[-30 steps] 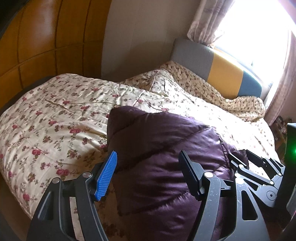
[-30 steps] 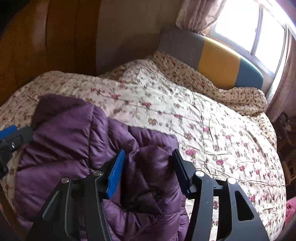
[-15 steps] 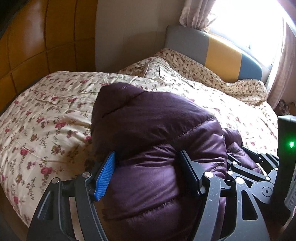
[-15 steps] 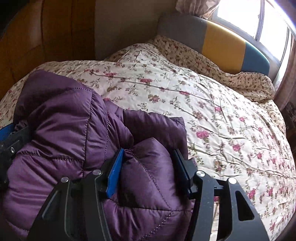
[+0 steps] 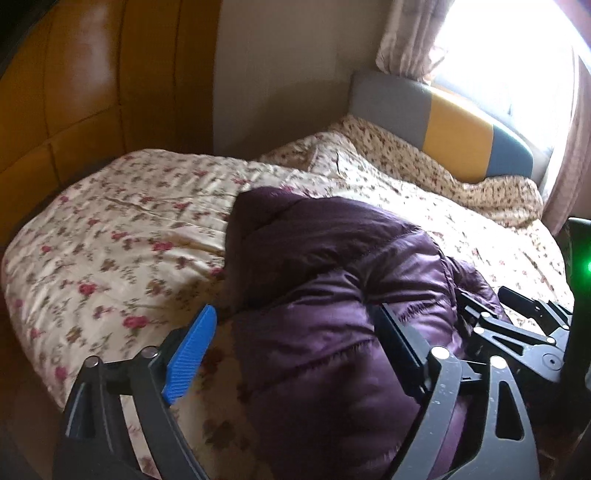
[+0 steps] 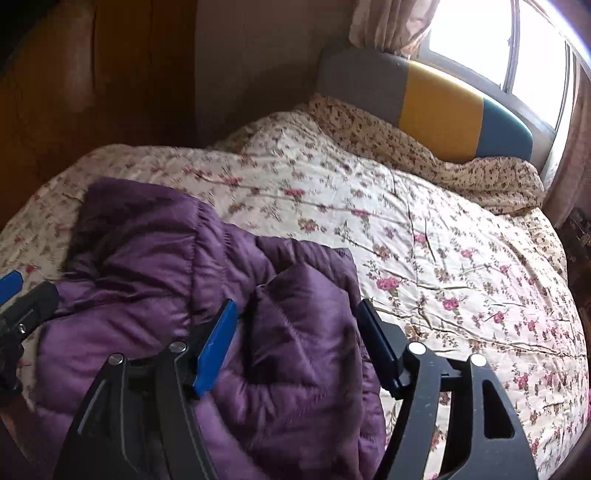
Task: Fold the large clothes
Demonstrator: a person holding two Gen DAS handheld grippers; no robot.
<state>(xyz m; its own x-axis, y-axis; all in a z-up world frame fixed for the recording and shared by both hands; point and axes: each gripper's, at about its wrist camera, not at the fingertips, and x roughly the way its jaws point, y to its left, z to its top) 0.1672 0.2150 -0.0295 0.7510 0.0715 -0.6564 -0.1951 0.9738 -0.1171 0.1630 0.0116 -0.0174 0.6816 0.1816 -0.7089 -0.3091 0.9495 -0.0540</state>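
- Far left, the glossy orange-brown panelled wall point(image 5: 85, 92) is curving round the side of the bed, dark in the right wrist view.
- The cream quilt printed with small red flowers point(image 5: 122, 236) is covering the whole bed and running out wide to the right of the jacket point(image 6: 461, 266).
- Now the left gripper point(image 5: 295, 332): its jaws are opening right now, standing wide. The blue ribbed finger point(image 5: 190, 354) is hanging over bare quilt, clear of the cloth, and the black finger point(image 5: 400, 350) is sitting against the puffy fabric on the other side. Jacket is lying between them, but the pads are not pinching it.
- In the middle, the shiny dark purple quilted puffer jacket point(image 5: 332, 295) is lying bunched on the quilt at the near edge of the bed, a thick padded heap with a rounded end pointing toward the headboard.
- In the right wrist view that jacket point(image 6: 177, 280) is filling the lower left, crumpled in several overlapping folds.
- The right gripper point(image 6: 295, 332) is opening too. Its blue finger point(image 6: 216, 354) and dark finger point(image 6: 378, 350) are straddling one raised fold near the jacket's right edge; whether the pads are touching the fold I cannot tell, but it is not squeezed.
- Up at the back, the padded headboard in grey, yellow and blue blocks point(image 6: 439, 99) is standing behind a second rumpled floral cover point(image 6: 424, 155).
- Far right, the bright window with a pale patterned curtain point(image 6: 391, 26) is glaring white.
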